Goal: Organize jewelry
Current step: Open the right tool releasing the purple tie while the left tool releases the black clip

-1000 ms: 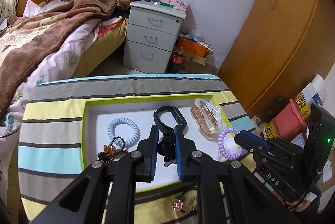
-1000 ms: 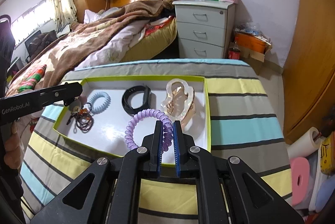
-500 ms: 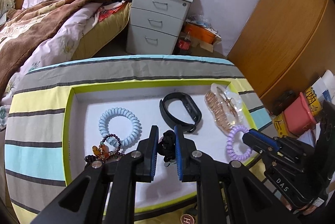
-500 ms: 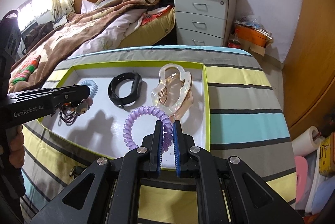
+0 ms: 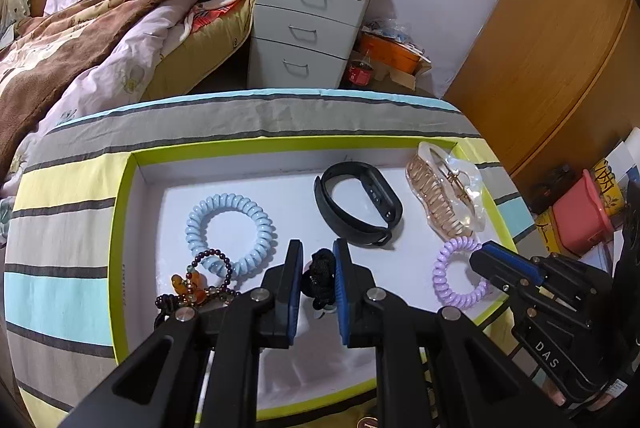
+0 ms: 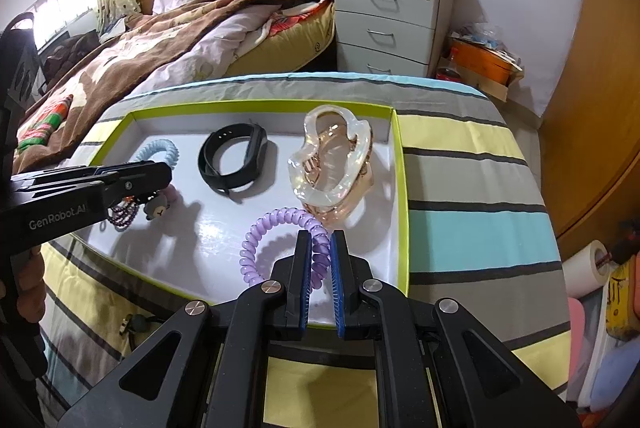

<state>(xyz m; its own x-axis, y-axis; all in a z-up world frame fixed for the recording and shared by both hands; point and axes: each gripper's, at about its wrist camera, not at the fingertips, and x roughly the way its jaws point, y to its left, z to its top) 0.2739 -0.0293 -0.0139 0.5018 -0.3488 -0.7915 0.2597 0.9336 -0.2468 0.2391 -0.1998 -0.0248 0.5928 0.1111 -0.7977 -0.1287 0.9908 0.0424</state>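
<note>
Black left tool (image 5: 316, 268) clamps dark hair tie (image 5: 319, 278), frame centre | right tool (image 6: 319, 248) pinches lilac coil tie (image 6: 280, 240), lower centre | both over white tray (image 5: 208, 170) | wristband (image 5: 356, 204), clear claw clip (image 5: 446, 196) upper right

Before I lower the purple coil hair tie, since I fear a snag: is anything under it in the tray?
Nothing visible: the purple coil hair tie in the right tongs hangs over bare white tray floor; the clear hair claw lies just beyond.
</note>
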